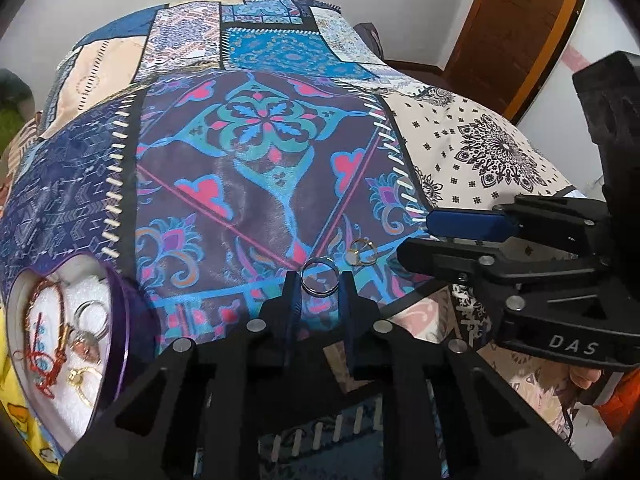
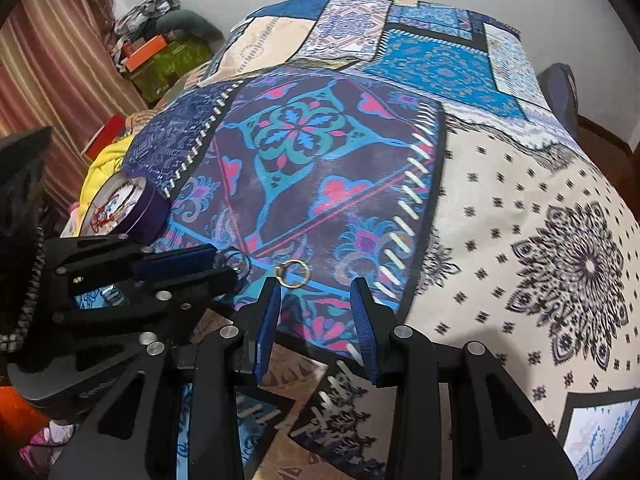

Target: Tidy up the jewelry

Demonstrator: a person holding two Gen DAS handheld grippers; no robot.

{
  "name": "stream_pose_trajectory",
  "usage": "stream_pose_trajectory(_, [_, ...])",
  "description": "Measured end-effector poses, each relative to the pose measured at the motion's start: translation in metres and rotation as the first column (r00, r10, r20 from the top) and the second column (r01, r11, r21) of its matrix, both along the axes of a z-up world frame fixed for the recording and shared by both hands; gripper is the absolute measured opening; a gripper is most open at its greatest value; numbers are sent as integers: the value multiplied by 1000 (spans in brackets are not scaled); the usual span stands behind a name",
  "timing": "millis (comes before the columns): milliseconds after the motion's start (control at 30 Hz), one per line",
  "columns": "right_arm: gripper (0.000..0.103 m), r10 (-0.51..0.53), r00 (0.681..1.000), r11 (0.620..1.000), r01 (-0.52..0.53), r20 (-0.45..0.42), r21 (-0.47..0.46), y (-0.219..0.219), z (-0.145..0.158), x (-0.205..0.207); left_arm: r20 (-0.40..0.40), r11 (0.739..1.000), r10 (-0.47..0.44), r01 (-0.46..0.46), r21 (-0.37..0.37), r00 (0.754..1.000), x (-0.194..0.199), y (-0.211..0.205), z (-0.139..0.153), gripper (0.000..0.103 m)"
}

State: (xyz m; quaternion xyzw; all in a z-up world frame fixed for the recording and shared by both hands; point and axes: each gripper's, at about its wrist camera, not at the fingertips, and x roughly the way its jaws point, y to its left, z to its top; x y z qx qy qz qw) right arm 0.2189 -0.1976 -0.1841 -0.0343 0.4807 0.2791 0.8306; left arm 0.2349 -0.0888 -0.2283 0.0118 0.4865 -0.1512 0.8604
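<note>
The left claw [image 1: 319, 280] pinches a silver ring [image 1: 320, 278] upright between its tips; carry it level to the purple tin [image 1: 120, 320] at its left and release low over the padding. The right claw [image 2: 316, 292] is wide open and empty, a gold ring [image 2: 293, 273] on the bedspread [image 2: 500, 208] just ahead of its tips.

Left gripper [image 1: 319, 280] clamps silver ring [image 1: 320, 277] above bedspread [image 1: 256, 184].

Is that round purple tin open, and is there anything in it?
Open: the purple tin shows no lid, and on its white lining lie a red cord bracelet and several rings.
</note>
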Motion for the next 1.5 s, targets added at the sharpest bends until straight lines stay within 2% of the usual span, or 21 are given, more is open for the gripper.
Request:
stream_pose_trajectory(133, [33, 32, 999, 999, -32, 0, -33, 14, -6, 4, 27, 999, 31, -31, 8, 999, -10, 10, 7, 18])
stream_pose_trajectory(333, [33, 19, 1000, 999, -19, 5, -51, 21, -12, 8, 74, 998, 68, -69, 8, 995, -21, 27, 23, 18])
stream_pose_trajectory(400, [29, 16, 1000, 998, -14, 22, -61, 22, -13, 6, 81, 997, 72, -73, 5, 994, -23, 29, 26, 18])
stream_pose_trajectory(433, [21, 12, 999, 997, -10, 33, -75, 23, -13, 5, 84, 997, 74, -74, 3, 994, -23, 30, 27, 18])
stream_pose_trajectory(467, [19, 13, 999, 997, -11, 32, -75, 23, -12, 5, 87, 997, 75, -75, -3, 993, -24, 31, 29, 18])
stream_pose_trajectory(600, [18, -5, 1000, 998, 6, 25, -68, 23, -10, 4, 92, 997, 76, -75, -12, 993, -28, 32, 32, 18])
stream_pose_trajectory(667, [6, -11, 1000, 998, 12, 25, -63, 23, -8, 3, 99, 997, 74, -73, -16, 992, -30, 32, 35, 18])
stream_pose_trajectory(967, [6, -41, 997, 998, 44, 67, -45, 19, 14, -4, 131, 995, 103, -101, -23, 986, -44, 51, 54, 18])
stream_pose_trajectory(1033, [7, -52, 996, 998, 55, 68, -39, 14, 18, -6, 137, 993, 115, -114, -20, 984, -48, 56, 57, 18])
stream_pose_trajectory(1100, [12, -65, 996, 997, 67, 54, -46, 9, 20, -8, 136, 992, 129, -128, -22, 982, -52, 62, 58, 18])
stream_pose_trajectory(1167, [29, -65, 997, 996, 67, 46, -51, 7, 19, -9, 131, 990, 139, -137, -26, 981, -56, 67, 59, 18])
stream_pose_trajectory(1200, [32, -64, 997, 996, 67, 48, -62, 7, 17, -11, 130, 990, 142, -140, -26, 981, -57, 68, 59, 18])
stream_pose_trajectory(1333, [34, -62, 998, 993, 64, 24, -102, 9, 4, -13, 127, 990, 143, -141, -28, 981, -60, 70, 58, 18])
stream_pose_trajectory(1500, [34, -67, 997, 995, 64, -37, -71, 9, -10, 2, 124, 990, 137, -134, -32, 983, -59, 67, 55, 18])
